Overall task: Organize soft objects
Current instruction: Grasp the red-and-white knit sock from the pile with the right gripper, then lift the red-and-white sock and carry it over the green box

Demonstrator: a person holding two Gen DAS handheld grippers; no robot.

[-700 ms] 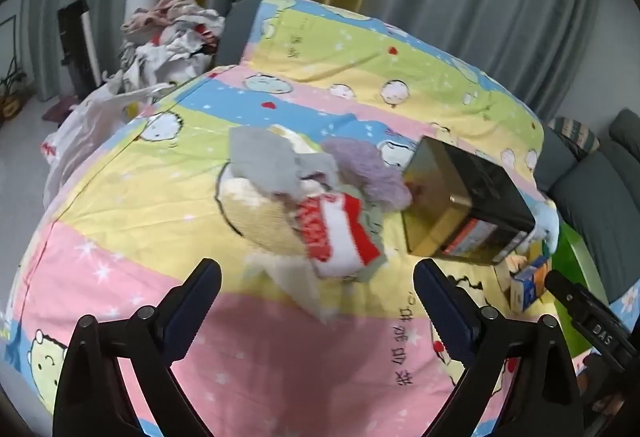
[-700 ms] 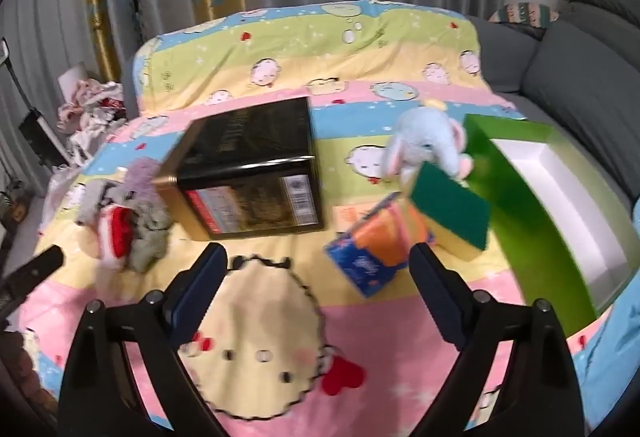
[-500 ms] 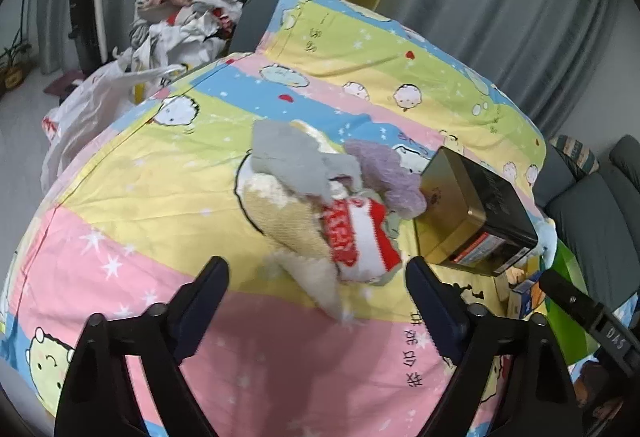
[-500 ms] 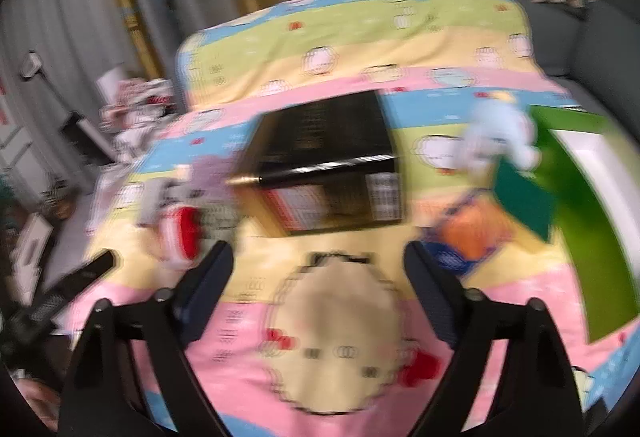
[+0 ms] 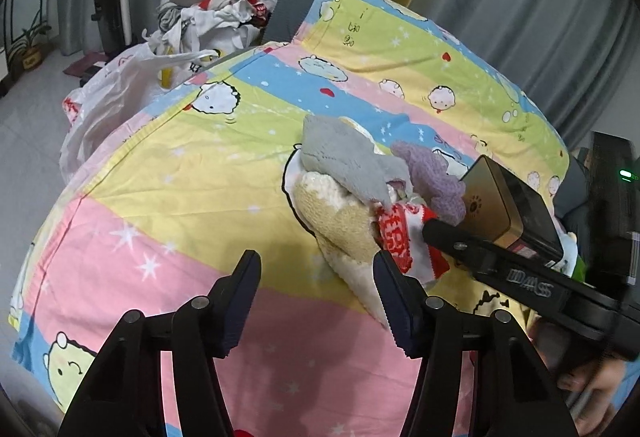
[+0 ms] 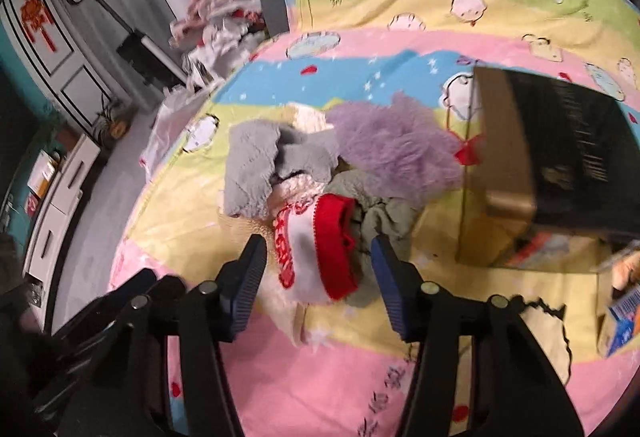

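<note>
A pile of soft items lies on the cartoon bedsheet: a grey cloth, a purple fluffy piece, a cream towel, a red-and-white sock and a grey-green cloth. My left gripper is open, just short of the towel's near end. My right gripper is open, its jaws on either side of the red-and-white sock. In the left wrist view the right gripper's finger reaches to the sock.
A black and gold box stands right of the pile. A small blue-orange carton lies at the far right. Clothes and a white plastic bag sit beyond the bed's left edge. Curtains hang behind.
Both grippers moved in toward the pile. The right gripper swung left from the box to the sock. Both jaw gaps look narrower than before.
</note>
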